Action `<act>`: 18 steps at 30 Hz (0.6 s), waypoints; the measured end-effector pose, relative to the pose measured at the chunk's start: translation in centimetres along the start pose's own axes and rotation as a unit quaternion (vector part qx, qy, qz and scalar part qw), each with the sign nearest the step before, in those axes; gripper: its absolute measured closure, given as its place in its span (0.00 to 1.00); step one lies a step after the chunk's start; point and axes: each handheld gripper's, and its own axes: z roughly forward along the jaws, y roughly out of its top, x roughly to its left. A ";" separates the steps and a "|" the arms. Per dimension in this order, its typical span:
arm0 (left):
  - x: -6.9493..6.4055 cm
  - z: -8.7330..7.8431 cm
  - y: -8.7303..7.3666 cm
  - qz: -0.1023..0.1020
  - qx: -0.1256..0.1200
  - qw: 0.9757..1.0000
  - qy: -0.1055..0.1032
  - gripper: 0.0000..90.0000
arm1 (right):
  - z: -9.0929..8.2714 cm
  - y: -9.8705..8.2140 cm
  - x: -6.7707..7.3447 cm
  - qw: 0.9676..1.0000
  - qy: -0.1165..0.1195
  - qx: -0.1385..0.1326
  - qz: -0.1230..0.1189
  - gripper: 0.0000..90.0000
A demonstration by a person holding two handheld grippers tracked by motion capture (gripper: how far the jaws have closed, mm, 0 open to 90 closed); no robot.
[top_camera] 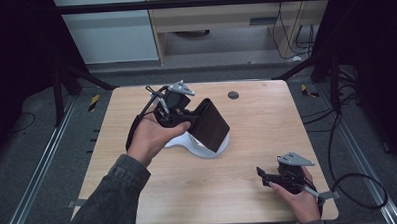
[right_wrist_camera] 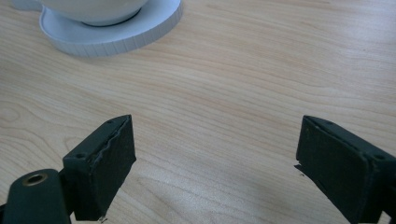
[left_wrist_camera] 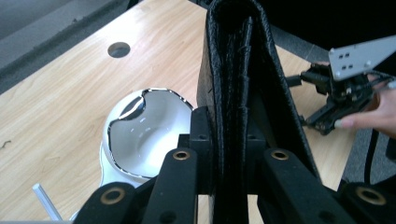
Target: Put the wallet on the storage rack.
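Left gripper (top_camera: 186,114) clamped on the black wallet (top_camera: 212,124) just above the white bowl (left_wrist_camera: 140,135), right gripper (right_wrist_camera: 215,163) spread wide, well apart — could slip, tipping that bowl.

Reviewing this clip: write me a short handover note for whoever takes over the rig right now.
Left tool: shut on the black wallet, held on edge above the white dish.
Right tool: open, holding nothing, low over the table at its near right corner.
Done: wallet gripped and lifted.
Left: looks like the wallet still has to be set in or beside the dish and released; whether it touches the dish is unclear.
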 end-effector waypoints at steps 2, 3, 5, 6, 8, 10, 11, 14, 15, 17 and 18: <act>0.2 -0.1 0.2 -0.004 -0.004 1.000 0.002 0.89 | 0.0 0.0 0.1 1.000 0.000 0.002 -0.002 0.13; 0.3 -0.2 0.4 -0.004 -0.005 1.000 0.003 0.89 | 0.0 0.0 0.1 1.000 0.000 0.002 -0.002 0.13; 0.7 -0.2 0.6 -0.010 -0.009 1.000 0.006 0.89 | 0.1 0.0 0.1 1.000 0.001 0.005 0.000 0.13; 0.8 -0.2 0.7 -0.012 -0.011 1.000 0.008 0.89 | 0.1 0.0 0.1 1.000 0.001 0.006 -0.002 0.13; 1.1 -0.1 0.9 -0.014 -0.013 1.000 0.011 0.89 | 0.1 0.0 0.0 1.000 0.000 0.005 -0.005 0.13; 1.4 0.3 1.0 -0.017 -0.012 1.000 0.013 0.89 | 0.2 0.1 0.1 1.000 0.000 0.003 -0.005 0.13; 1.6 0.6 1.0 -0.020 -0.010 1.000 0.015 0.89 | 0.2 0.1 0.1 1.000 0.000 0.004 -0.007 0.13; 2.0 1.4 1.0 -0.022 -0.006 1.000 0.022 0.89 | 0.3 0.0 0.0 1.000 -0.003 0.006 -0.007 0.13; 2.1 1.6 0.9 -0.023 -0.005 0.999 0.024 0.89 | 0.3 0.0 0.0 1.000 -0.003 0.007 -0.005 0.13; 2.3 2.2 0.7 -0.022 0.001 0.999 0.028 0.89 | 0.3 0.0 0.0 1.000 -0.003 0.007 -0.006 0.13; 2.4 2.5 0.5 -0.023 0.006 0.999 0.029 0.89 | 0.3 0.0 0.0 1.000 -0.003 0.007 -0.006 0.13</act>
